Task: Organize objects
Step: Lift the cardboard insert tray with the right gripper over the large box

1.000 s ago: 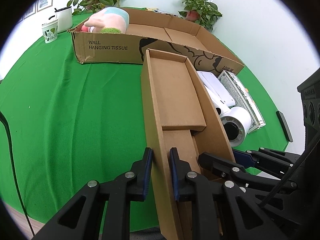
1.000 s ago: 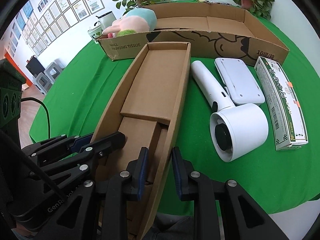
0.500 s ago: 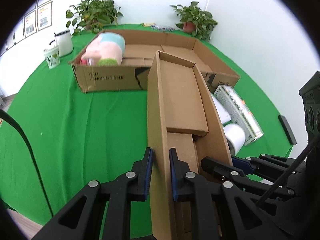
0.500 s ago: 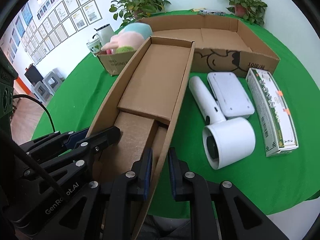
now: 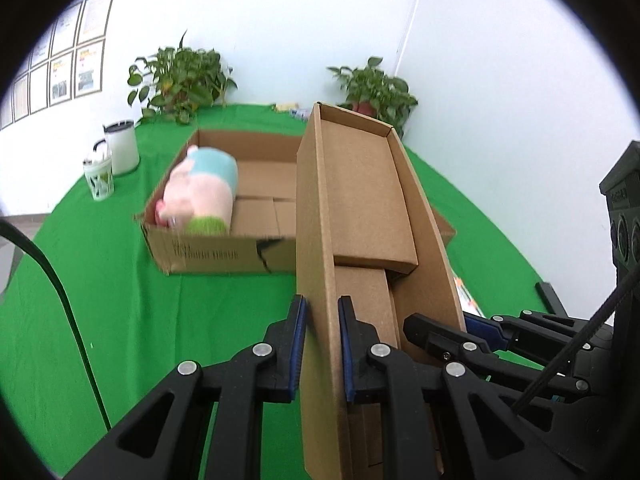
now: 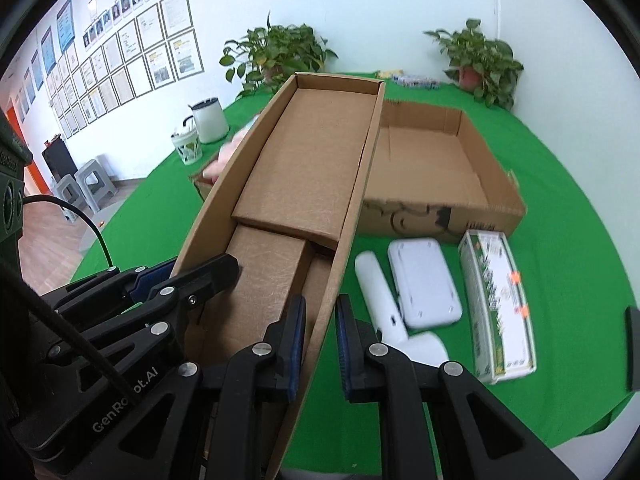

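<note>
1. My left fingers (image 5: 322, 344) pinch the narrow box's (image 5: 360, 200) left wall; my right fingers (image 6: 320, 340) pinch its right wall.
2. The narrow box hangs above the green desk (image 5: 100, 280), before the large carton (image 6: 440, 208).

I see a table under a green cloth (image 6: 560, 216). On it lies a wide, shallow cardboard tray (image 6: 496, 216), and in front of that, side by side, a white handheld fan (image 6: 380, 300), a flat white device (image 6: 424, 280) and a long green-and-white carton (image 6: 500, 304). Far left stand a white kettle (image 5: 122, 152) and a patterned cup (image 5: 100, 182). Two potted plants (image 5: 180, 76) (image 5: 376, 88) sit at the far edge. A dark flat object (image 6: 632, 356) lies at the right edge.
</note>
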### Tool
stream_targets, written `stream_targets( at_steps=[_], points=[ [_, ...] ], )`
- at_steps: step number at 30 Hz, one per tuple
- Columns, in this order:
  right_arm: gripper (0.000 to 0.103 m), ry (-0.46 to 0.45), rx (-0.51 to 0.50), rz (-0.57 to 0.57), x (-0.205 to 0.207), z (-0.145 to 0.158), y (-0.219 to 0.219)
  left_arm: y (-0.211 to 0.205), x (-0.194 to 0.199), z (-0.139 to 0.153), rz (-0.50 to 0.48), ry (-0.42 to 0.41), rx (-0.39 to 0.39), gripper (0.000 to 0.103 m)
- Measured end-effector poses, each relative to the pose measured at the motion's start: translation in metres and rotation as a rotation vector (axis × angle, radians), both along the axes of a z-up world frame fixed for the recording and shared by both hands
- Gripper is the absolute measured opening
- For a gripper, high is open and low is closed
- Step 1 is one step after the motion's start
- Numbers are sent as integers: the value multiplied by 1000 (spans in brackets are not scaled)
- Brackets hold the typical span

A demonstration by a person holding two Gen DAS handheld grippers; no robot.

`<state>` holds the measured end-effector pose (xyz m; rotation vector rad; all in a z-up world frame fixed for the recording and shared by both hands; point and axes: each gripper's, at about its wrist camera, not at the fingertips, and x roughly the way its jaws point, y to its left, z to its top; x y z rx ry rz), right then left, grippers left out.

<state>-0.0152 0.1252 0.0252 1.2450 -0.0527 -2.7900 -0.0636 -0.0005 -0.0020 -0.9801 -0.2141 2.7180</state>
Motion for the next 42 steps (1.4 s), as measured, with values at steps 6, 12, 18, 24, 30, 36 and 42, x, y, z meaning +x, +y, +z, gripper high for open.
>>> stream_targets(
  at_steps=[6, 12, 18, 24, 30, 36, 42],
  points=[
    [12, 88, 24, 5, -16, 36, -8, -9, -16, 29, 12, 88, -3, 14],
    [12, 173, 50, 15, -30, 71, -14, -16, -30, 55, 20, 171, -4, 14],
    [12, 246, 69, 26, -43, 104, -21, -22, -41, 74, 33, 236, -9, 14],
    [12, 261, 55, 41, -61, 119, -26, -25, -54, 82, 52, 248, -26, 14],
    [12, 237, 25, 54, -89, 118, -28, -27, -72, 80, 67, 219, -54, 14],
    [12, 182, 11, 60, -138, 104, -28, -33, -108, 69, 71, 145, -58, 14],
    [12, 133, -38, 64, -188, 88, -25, -34, -142, 61, 77, 81, -91, 14]
  ],
)
